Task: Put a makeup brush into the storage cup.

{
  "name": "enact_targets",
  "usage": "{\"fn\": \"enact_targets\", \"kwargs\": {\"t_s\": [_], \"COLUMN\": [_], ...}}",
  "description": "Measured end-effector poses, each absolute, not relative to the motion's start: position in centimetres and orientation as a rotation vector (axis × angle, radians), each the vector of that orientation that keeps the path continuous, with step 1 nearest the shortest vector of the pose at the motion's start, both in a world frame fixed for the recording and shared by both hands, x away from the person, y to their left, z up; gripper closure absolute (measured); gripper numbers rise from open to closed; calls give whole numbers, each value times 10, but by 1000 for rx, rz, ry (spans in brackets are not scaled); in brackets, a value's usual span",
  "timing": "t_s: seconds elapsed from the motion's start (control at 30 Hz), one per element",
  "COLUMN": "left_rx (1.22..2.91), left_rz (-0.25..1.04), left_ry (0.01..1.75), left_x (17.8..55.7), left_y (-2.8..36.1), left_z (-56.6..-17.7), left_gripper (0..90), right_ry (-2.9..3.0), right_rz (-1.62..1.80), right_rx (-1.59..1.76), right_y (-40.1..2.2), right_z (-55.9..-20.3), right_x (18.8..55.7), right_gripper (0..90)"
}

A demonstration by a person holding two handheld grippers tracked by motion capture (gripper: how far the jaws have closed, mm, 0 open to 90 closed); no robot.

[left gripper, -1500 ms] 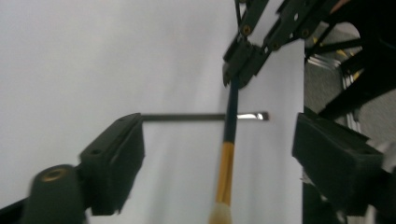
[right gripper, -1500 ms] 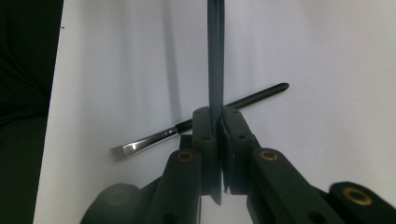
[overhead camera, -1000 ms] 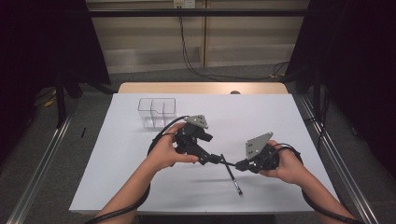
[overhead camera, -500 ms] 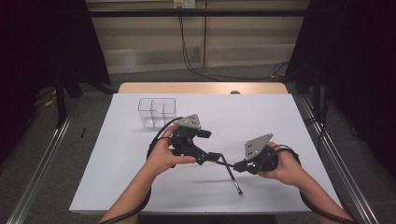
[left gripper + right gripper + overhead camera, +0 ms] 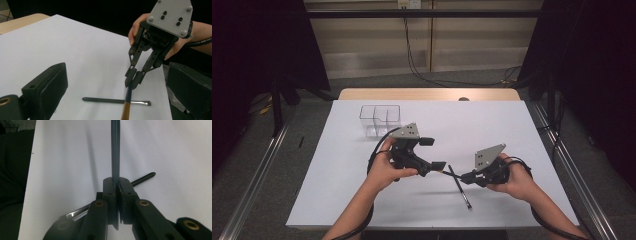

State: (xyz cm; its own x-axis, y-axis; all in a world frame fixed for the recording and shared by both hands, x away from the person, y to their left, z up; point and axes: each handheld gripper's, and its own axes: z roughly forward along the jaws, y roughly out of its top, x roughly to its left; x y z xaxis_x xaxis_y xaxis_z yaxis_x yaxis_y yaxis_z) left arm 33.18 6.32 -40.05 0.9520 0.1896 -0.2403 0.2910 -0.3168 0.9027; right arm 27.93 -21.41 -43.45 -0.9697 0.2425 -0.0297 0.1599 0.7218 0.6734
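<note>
My right gripper (image 5: 468, 177) is shut on the dark end of a thin brush (image 5: 126, 107) with a brown wooden handle; the right gripper view shows the pads (image 5: 110, 187) clamped on its shaft (image 5: 115, 150). The brush is held off the table and points toward my left gripper (image 5: 433, 154). That gripper is open, its jaws wide apart on either side of the brush's free end without touching it. In the left gripper view the right gripper (image 5: 132, 81) faces me. A second, dark brush (image 5: 459, 187) lies flat on the white table sheet below them, bristles (image 5: 147, 102) toward the person.
A clear plastic box (image 5: 380, 117) with two compartments stands at the back left of the white sheet (image 5: 492, 125). The wooden table edge (image 5: 427, 94) lies behind it, and metal rails (image 5: 562, 150) run along both sides.
The left gripper has shifted a little to the left. The right hand and the brush it holds have kept still.
</note>
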Motion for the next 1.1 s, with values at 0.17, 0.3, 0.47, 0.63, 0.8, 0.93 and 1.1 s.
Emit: {"fn": "enact_targets", "kwargs": {"t_s": [0.17, 0.3, 0.47, 0.63, 0.8, 0.93, 1.1], "left_rx": [1904, 1893, 1884, 1878, 1870, 1871, 1874], "left_rz": [-103, -103, -101, -102, -103, -96, -89], "left_ry": [348, 356, 352, 354, 359, 359, 347], "left_x": [332, 332, 333, 332, 332, 332, 332], "left_y": [64, 63, 64, 64, 64, 65, 63], "left_z": [-403, -404, -404, -405, -405, -405, -406], "left_gripper": [38, 38, 38, 36, 36, 37, 36], "right_ry": [2773, 2759, 2728, 2692, 2655, 2612, 2573], "right_rz": [1141, 1170, 1209, 1258, 1308, 1370, 1422], "right_rx": [352, 378, 407, 430, 457, 487, 505], "right_y": [-215, -215, -217, -217, -217, -217, -214], "right_z": [-435, -436, -438, -439, -439, -438, -437], "right_x": [279, 278, 278, 277, 277, 277, 277], "right_gripper": [853, 853, 853, 854, 854, 854, 854]}}
